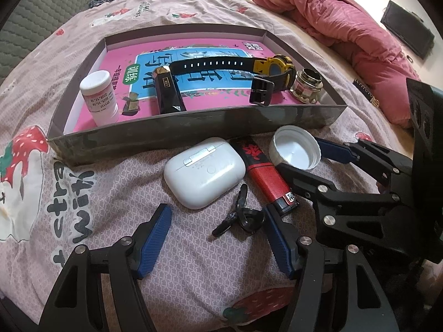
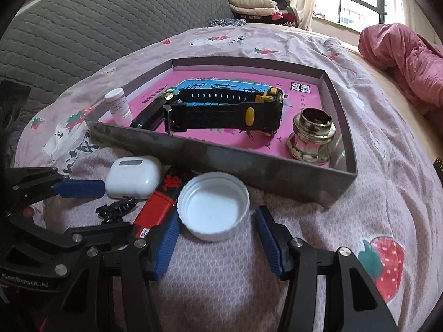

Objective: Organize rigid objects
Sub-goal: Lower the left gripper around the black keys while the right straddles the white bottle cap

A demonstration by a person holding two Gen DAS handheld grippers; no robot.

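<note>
On the bedsheet in front of the grey tray (image 1: 193,135) lie a white earbud case (image 1: 205,171), a red-and-black lighter (image 1: 265,171), a small black clip-like piece (image 1: 238,215) and an upturned white cap (image 1: 296,148). My left gripper (image 1: 216,210) stands open, with the black piece between its fingertips and untouched. My right gripper (image 2: 217,213) is open around the white cap (image 2: 213,204), its right pad a little apart from the rim. The tray (image 2: 235,160) holds a black-and-yellow watch (image 2: 221,110), a white pill bottle (image 2: 119,105), a black box (image 1: 169,91) and a gold jar (image 2: 313,138).
A pink booklet (image 1: 116,63) lines the tray floor. A rumpled pink quilt (image 1: 346,27) lies at the far right of the bed. A grey quilted headboard (image 2: 97,27) rises behind, with folded clothes (image 2: 257,5) by the window.
</note>
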